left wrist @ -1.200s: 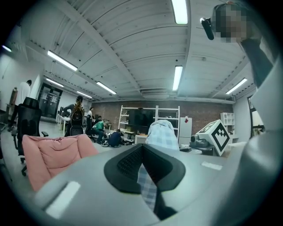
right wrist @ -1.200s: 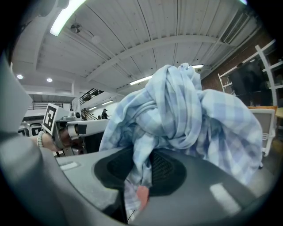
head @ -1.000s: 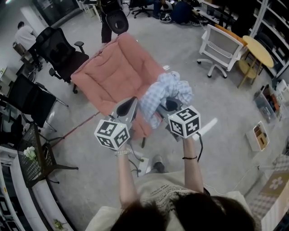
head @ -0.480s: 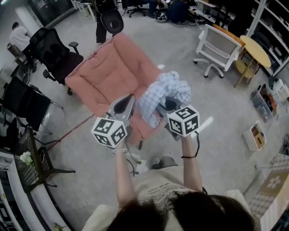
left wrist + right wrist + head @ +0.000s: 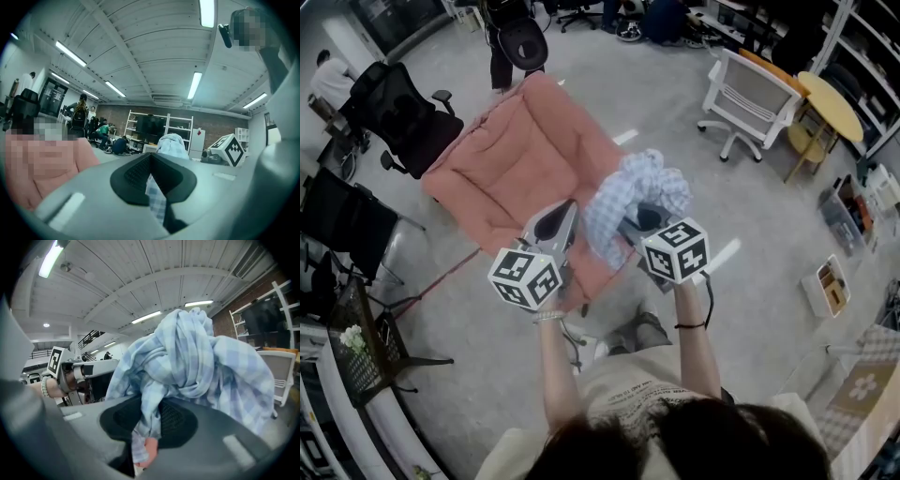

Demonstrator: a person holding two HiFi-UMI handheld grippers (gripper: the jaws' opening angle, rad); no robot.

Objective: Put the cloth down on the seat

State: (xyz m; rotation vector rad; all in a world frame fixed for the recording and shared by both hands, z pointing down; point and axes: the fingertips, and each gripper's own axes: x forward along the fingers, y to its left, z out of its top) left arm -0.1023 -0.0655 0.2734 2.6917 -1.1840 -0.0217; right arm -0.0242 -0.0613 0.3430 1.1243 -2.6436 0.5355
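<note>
A light blue checked cloth (image 5: 633, 199) hangs bunched between my two grippers, above the near right edge of a pink cushioned lounge chair (image 5: 511, 169). In the head view my left gripper (image 5: 555, 223) is shut on one corner of the cloth. My right gripper (image 5: 636, 221) is shut on the other side. In the left gripper view a thin strip of the cloth (image 5: 156, 199) is pinched in the left gripper (image 5: 151, 168), with the pink chair (image 5: 56, 164) to its left. In the right gripper view the cloth (image 5: 197, 357) fills the middle, and the right gripper (image 5: 149, 420) is clamped on a fold.
Black office chairs (image 5: 398, 112) stand left of the pink chair, and a person (image 5: 508, 37) stands behind it. To the right are a white office chair (image 5: 750, 94) and a round yellow table (image 5: 836, 105). Boxes (image 5: 827, 283) sit on the floor at right; a black wire rack (image 5: 361, 342) is near left.
Both grippers have carried the cloth forward toward the pink chair and slightly lower. The person's foot has stepped forward. Both grips are unchanged.
</note>
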